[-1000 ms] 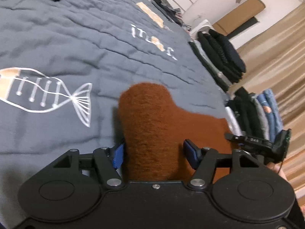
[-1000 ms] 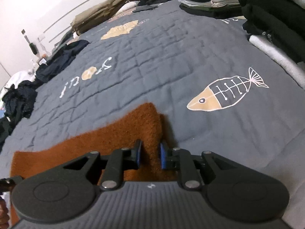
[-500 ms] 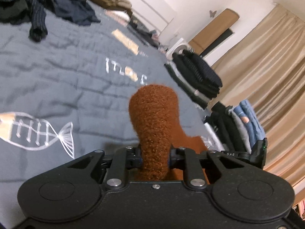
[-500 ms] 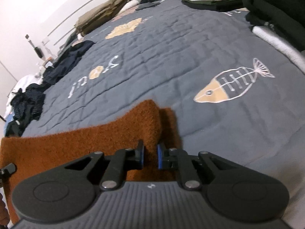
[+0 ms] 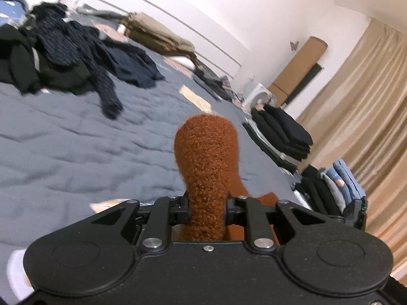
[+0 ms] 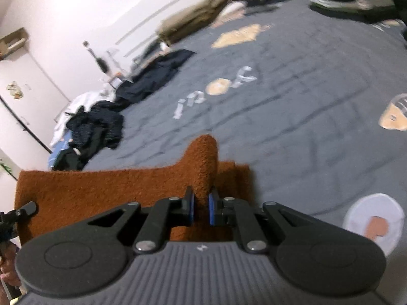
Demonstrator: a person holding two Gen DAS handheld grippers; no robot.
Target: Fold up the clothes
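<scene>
A fuzzy rust-brown garment is pinched in my left gripper, and a bunched lobe of it stands up beyond the jaws. In the right wrist view the same brown garment stretches as a raised sheet to the left, with one corner squeezed in my right gripper. Both grippers are shut on the cloth, above the grey quilted bedspread. The far edge of the other gripper shows at the left of the right wrist view.
A heap of dark unfolded clothes lies at the far left of the bed. Stacks of folded dark garments and folded jeans line the right edge near beige curtains. Tan folded clothing sits by the wall.
The left gripper has closed on the brown garment, and both grippers have lifted and tilted up. The cloth now hangs raised between them, off the bedspread.
</scene>
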